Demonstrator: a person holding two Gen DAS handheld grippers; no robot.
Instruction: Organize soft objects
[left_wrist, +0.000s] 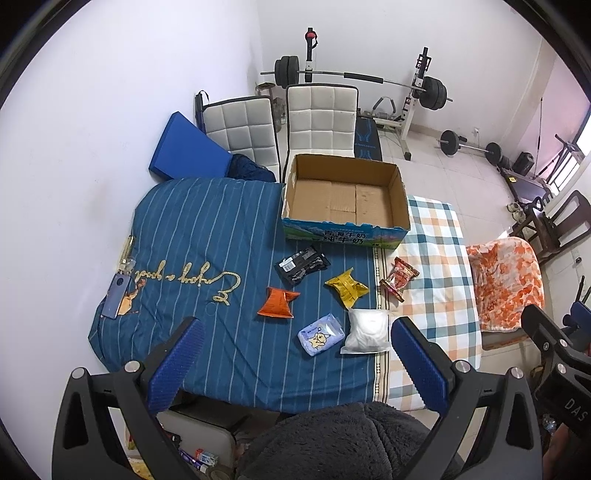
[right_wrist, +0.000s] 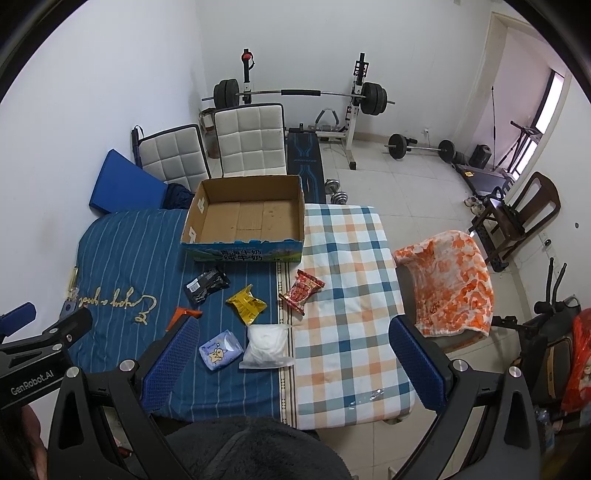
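Left wrist view looks down on a table under a blue striped cloth (left_wrist: 221, 229) and a checked cloth (left_wrist: 436, 266). At the far edge stands 1 cardboard box (left_wrist: 345, 221), open at the top, its brown floor bare, with nothing inside it. All 6 soft packets lie outside the box, on the cloth in front of it: a black packet (left_wrist: 303, 264) nearest the box's printed front wall, a yellow packet (left_wrist: 347, 288) beside it, a red packet (left_wrist: 399, 278) on the seam between the 2 cloths, an orange packet (left_wrist: 279, 302), a pale blue tissue pack (left_wrist: 320, 334) and a clear bag of white stuff (left_wrist: 367, 330) touching the seam. The left gripper (left_wrist: 295, 358) hangs above the near packets with its jaws spread wide, nothing between the blue pads.

In the right wrist view the right gripper (right_wrist: 291, 358) is likewise wide apart and holds nothing, above the checked cloth and the clear bag. An orange-patterned blanket (right_wrist: 450, 288) drapes a chair to the right, well apart from the box.
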